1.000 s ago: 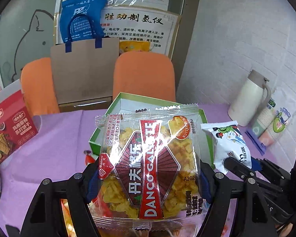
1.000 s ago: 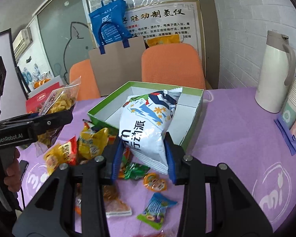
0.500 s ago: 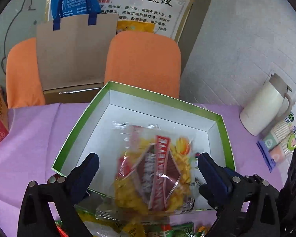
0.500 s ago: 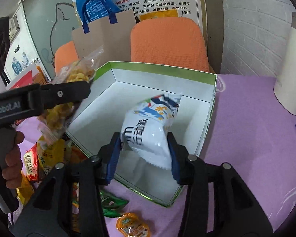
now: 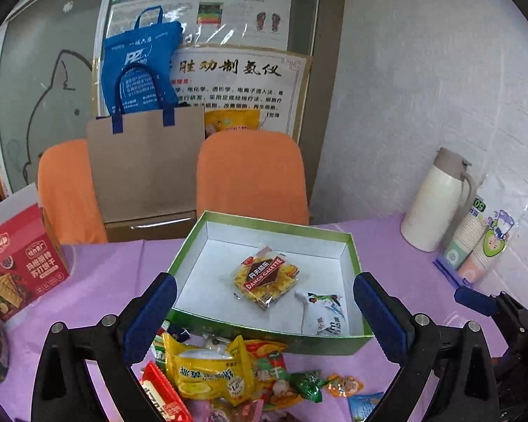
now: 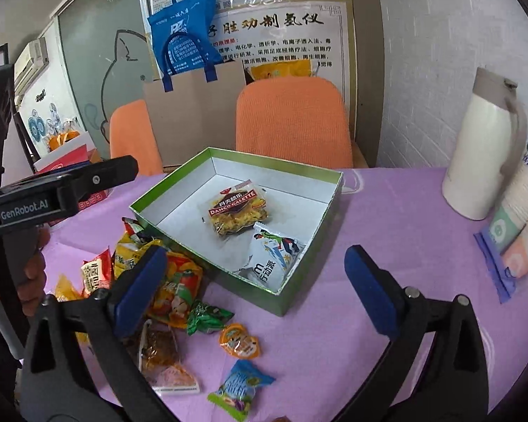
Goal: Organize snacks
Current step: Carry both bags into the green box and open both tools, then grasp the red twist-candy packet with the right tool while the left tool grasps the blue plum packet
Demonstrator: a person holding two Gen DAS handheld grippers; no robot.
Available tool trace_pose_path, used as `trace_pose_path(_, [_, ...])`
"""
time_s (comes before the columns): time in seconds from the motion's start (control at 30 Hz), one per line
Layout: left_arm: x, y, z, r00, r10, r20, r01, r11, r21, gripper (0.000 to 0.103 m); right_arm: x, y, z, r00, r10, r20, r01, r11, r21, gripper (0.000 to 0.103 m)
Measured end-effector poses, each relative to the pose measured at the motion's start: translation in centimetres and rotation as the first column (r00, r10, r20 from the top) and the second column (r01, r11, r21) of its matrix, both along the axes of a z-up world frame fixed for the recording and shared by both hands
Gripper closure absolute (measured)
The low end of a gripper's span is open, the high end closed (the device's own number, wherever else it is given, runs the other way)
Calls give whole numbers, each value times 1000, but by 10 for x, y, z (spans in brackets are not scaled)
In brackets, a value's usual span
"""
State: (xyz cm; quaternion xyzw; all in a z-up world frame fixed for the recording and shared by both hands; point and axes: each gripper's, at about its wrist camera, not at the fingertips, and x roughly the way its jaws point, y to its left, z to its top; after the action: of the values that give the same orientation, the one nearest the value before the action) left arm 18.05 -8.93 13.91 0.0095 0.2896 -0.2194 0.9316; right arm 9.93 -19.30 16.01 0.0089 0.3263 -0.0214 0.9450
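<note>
A green box (image 5: 264, 337) (image 6: 148, 195) with a white inside stands on the purple table. In it lie a clear packet of yellow Danco Galette biscuits (image 5: 265, 276) (image 6: 236, 212) and a white and blue snack pouch (image 5: 322, 313) (image 6: 271, 258) in the near right corner. My left gripper (image 5: 264, 320) hangs open in front of the box, empty. Equally open and empty, my right gripper (image 6: 255, 290) sits back from the box's near corner. A pile of loose snack packets (image 5: 214, 372) (image 6: 165, 292) lies just before the box.
A white thermos (image 5: 434, 200) (image 6: 482, 144) and wrapped paper cups (image 5: 482, 242) stand at the right by the wall. A red biscuit carton (image 5: 17, 267) sits at the left. Two orange chairs (image 5: 251, 174) and a brown paper bag (image 5: 146, 165) are behind the table. A hand (image 6: 35, 274) holds the left gripper's handle.
Both grippers opened and let go of their packets, which now lie in the box. Both grippers have drawn back from it.
</note>
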Motion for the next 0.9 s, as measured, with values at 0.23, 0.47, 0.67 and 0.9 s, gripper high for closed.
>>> trace_pose_path(0.23, [-64, 11, 6, 999, -41, 17, 42, 999, -15, 1, -72, 10, 20, 996, 60, 65, -57, 998, -39, 1])
trace_pose_path(0.47, [-115, 18, -43, 995, -88, -41, 88, 996, 12, 1, -120, 13, -20, 996, 79, 47, -76, 996, -48, 1])
trace_pose_path(0.67, [-139, 31, -95, 982, -113, -150, 114, 994, -7, 1, -128, 11, -84, 986, 104, -130, -94, 992, 82, 1])
trace_pose_path(0.9, [-140, 46, -101, 977, -109, -184, 103, 994, -42, 1, -100, 11, -121, 965, 19, -263, 41, 974, 221, 17])
